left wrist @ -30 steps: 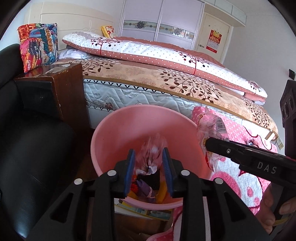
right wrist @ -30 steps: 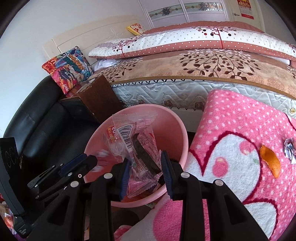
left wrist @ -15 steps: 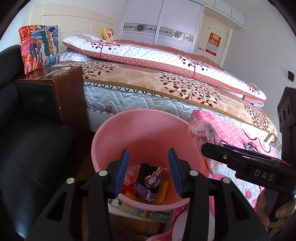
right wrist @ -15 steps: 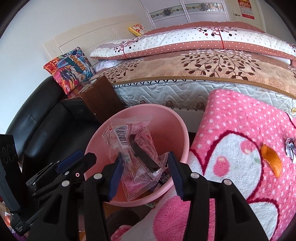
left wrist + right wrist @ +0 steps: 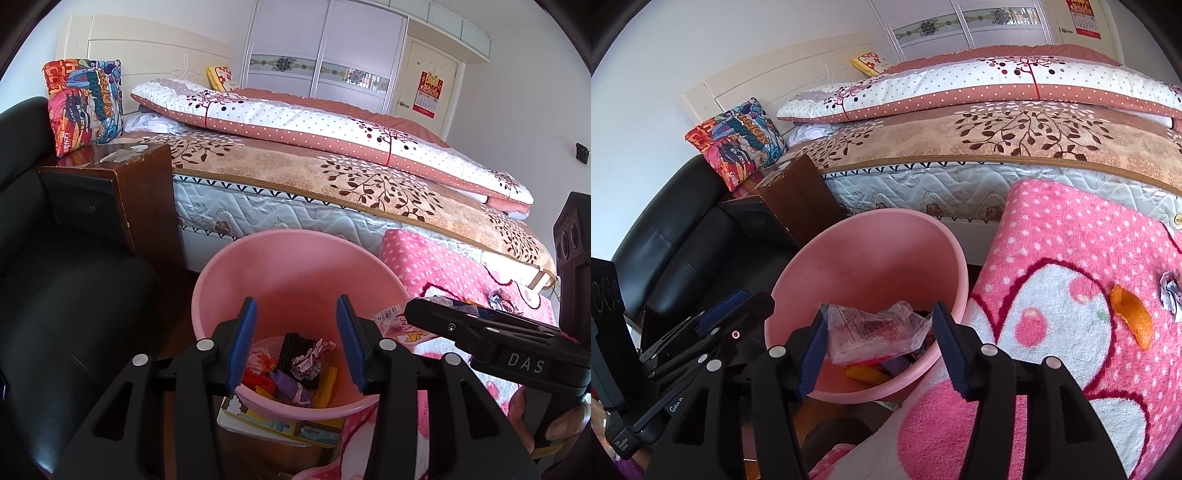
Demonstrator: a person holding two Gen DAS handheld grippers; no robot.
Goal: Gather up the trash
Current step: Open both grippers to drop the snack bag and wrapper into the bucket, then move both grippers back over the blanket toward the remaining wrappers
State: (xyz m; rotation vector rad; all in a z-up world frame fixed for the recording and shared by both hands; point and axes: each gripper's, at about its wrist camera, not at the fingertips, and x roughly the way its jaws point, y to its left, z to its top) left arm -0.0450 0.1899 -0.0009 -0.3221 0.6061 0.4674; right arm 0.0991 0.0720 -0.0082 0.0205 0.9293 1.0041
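Trash, left wrist view: crumpled paper (image 5: 312,360), a dark ridged piece (image 5: 293,347) and yellow and purple scraps lie at the bottom of the pink bucket (image 5: 295,258), which stands between the black sofa (image 5: 66,295) and the pink dotted blanket (image 5: 436,269).
Left gripper: I hold the left gripper (image 5: 297,343) over the bucket's near rim, its jaws spread wide with nothing between them.
Risk, left side: my fingers hang close to the near rim; a careless pull back could, I judge, catch it and tip the light bucket off the booklet (image 5: 280,424) beneath it.
Neighbour: the right gripper (image 5: 424,317) reaches in from the side with a scrap of wrapper (image 5: 391,321) showing at its tip; the two tools are near enough to knock together.

Trash, right wrist view: a clear plastic wrapper (image 5: 875,328) sits between my blue pads above the bucket's mouth (image 5: 871,236).
Right gripper: the right gripper (image 5: 877,350) is opening; the left pad appears to touch the film still, the right pad stands clear of it.
Risk, right side: the film may cling to that pad and ride out with me, or drift over the near rim instead of dropping in.
Left to collect: an orange peel (image 5: 1134,317) and a paper wad (image 5: 1172,291) lie on the blanket, well apart from the bucket; soft pile could make the pads snag fabric along with them.
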